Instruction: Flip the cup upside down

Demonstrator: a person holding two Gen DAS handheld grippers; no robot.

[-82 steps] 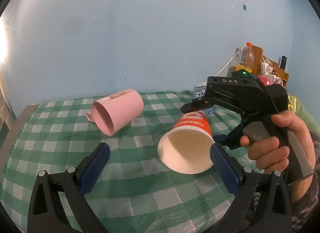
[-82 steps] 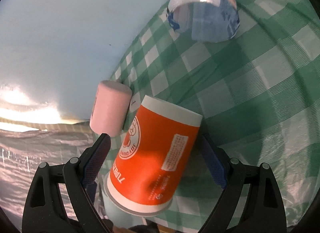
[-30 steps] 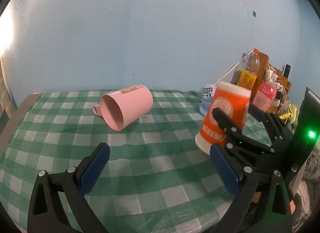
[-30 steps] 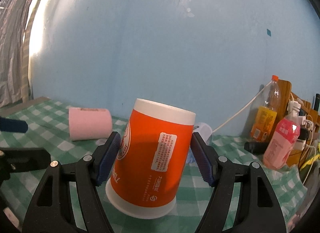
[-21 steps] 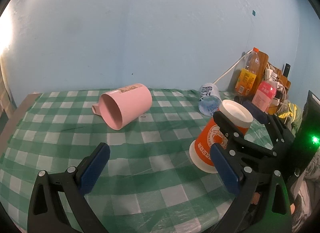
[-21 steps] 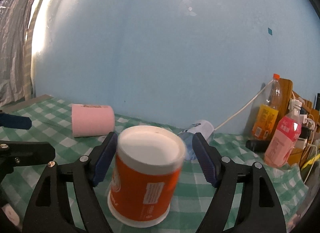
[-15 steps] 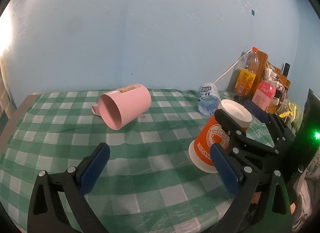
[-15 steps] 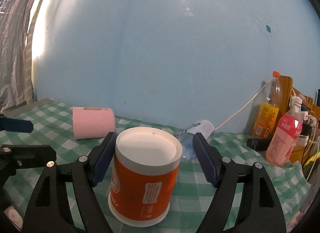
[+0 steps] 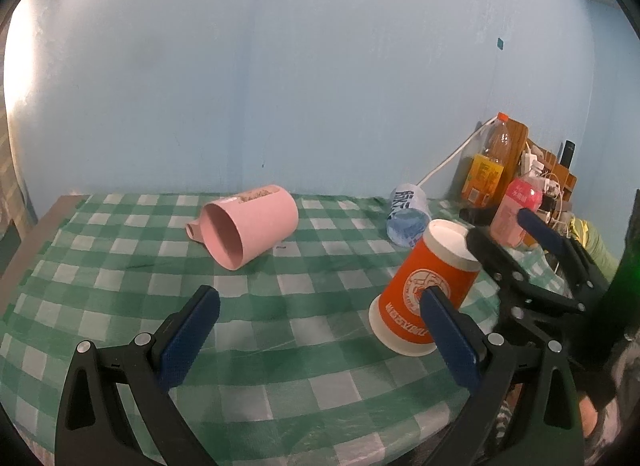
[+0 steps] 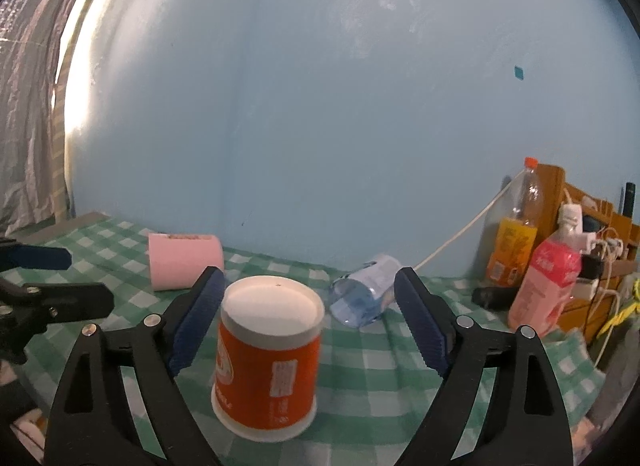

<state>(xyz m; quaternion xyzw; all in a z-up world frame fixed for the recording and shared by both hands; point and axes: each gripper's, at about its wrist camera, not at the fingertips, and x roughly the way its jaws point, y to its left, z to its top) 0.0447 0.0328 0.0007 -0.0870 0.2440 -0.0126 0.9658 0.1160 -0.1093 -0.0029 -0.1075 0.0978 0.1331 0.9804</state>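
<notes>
An orange paper cup [image 10: 266, 362] stands upside down on the green checked tablecloth [image 9: 280, 306], white base up and rim on the cloth. It also shows in the left wrist view [image 9: 424, 294]. My right gripper [image 10: 310, 322] is open, with its fingers apart on either side of the cup and not touching it. My left gripper [image 9: 320, 338] is open and empty over the cloth, to the left of the cup.
A pink mug [image 9: 248, 231] lies on its side at the back left. A clear plastic cup [image 10: 364, 294] lies on its side behind the orange cup. Bottles [image 10: 548, 286] and a wooden rack with cables stand at the right.
My right gripper turned the orange cup from lying on its side to rim down, set it on the cloth and opened. The gripper has drawn back a little.
</notes>
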